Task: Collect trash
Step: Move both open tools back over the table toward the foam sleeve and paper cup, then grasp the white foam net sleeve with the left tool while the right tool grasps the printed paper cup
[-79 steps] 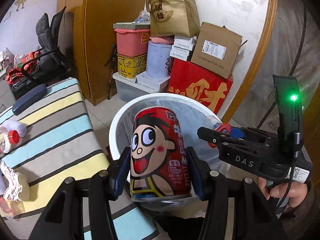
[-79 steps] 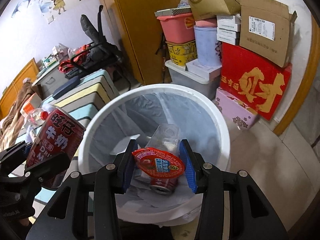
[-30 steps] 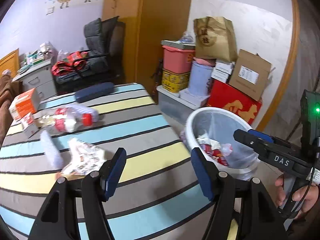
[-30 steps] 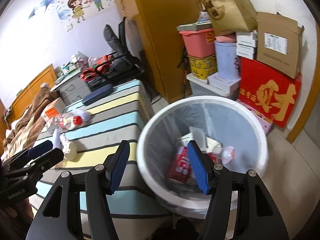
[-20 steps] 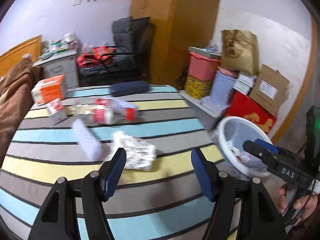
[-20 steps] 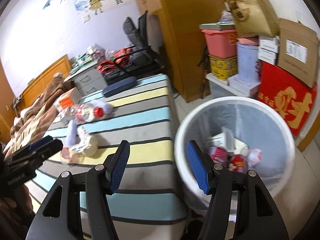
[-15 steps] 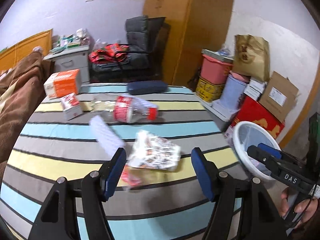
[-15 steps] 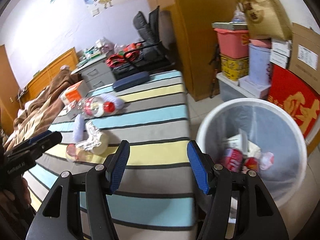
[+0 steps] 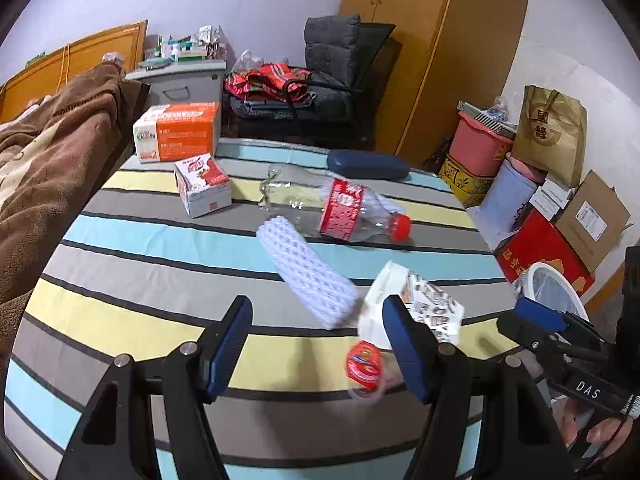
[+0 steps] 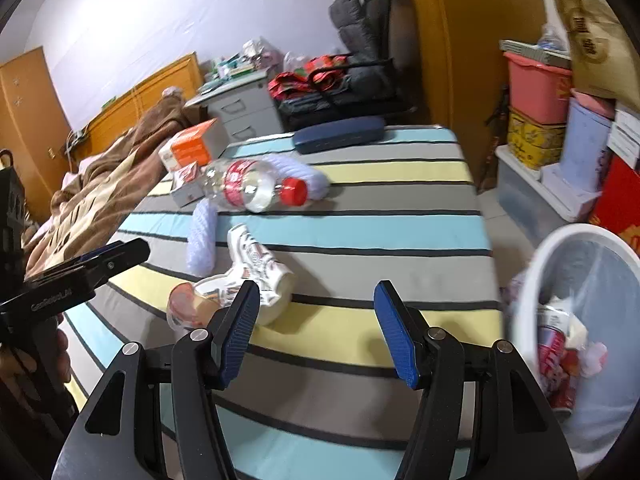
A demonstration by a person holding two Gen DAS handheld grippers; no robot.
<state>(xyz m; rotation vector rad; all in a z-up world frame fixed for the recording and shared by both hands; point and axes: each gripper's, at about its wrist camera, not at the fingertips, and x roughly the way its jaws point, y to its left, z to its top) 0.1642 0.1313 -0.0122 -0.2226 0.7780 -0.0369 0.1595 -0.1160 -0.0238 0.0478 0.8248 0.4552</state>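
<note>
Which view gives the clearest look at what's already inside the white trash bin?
The right wrist view. There the white trash bin sits close at the right edge, its mouth open to the camera, with a red can and crumpled wrappers visible inside. The left wrist view shows only its small, distant rim behind the right claw; contents unreadable.

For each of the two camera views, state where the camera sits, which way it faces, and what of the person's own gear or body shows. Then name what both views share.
Left wrist view: sits on the left gripper, looking down across the striped bed; its open fingers, the right gripper and a hand show.
Right wrist view: sits on the right gripper, facing the bed's foot and the white bin; its open fingers and the left gripper show.
Shared: plastic bottle, foam net, printed wrapper, bin.
</note>
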